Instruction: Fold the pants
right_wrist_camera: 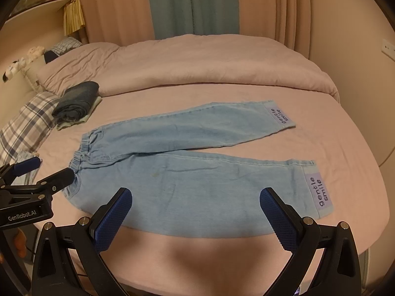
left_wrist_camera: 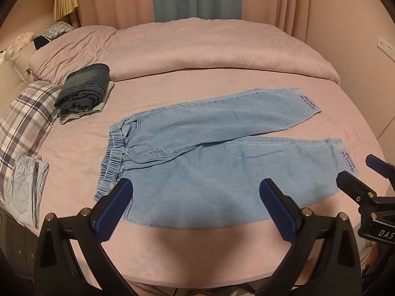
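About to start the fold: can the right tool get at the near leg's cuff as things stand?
Probably yes. The right tool is open and empty, and the near cuff lies flat on the bed, nothing on it or between them.

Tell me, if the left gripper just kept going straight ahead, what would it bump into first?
Most likely the light blue pants lying flat on the bed. The left gripper, fingers wide apart, points at the nearer leg, though depth is hard to judge.
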A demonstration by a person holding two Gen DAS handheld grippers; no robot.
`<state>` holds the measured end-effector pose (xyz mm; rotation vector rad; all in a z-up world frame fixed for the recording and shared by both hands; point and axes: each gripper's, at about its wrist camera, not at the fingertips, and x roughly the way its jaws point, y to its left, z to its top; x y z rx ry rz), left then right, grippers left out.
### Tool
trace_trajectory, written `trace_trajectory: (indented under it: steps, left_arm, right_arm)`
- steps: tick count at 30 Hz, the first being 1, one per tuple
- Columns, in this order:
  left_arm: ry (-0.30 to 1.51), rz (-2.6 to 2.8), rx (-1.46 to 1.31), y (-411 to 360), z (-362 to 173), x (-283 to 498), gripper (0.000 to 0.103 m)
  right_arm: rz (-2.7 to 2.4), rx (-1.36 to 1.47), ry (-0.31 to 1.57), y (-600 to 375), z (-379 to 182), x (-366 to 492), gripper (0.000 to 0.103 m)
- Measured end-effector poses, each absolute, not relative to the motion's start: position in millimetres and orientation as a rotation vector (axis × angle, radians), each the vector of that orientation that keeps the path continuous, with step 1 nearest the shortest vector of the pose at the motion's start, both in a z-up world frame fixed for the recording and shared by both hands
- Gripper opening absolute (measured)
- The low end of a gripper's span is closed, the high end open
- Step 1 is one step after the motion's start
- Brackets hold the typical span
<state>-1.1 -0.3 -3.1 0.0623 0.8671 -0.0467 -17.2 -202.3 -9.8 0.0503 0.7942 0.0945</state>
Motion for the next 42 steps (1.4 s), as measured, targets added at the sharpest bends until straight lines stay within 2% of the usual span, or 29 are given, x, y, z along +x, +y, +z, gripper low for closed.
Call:
trace_trajectory:
  steps: [42]
  left_arm:
    - [0.881,-0.061,0.073,-5.3,-8.2,-0.7,0.103]
  right_arm:
    - [0.095,0.055,0.796,-202.0,-12.0,-17.4,0.103]
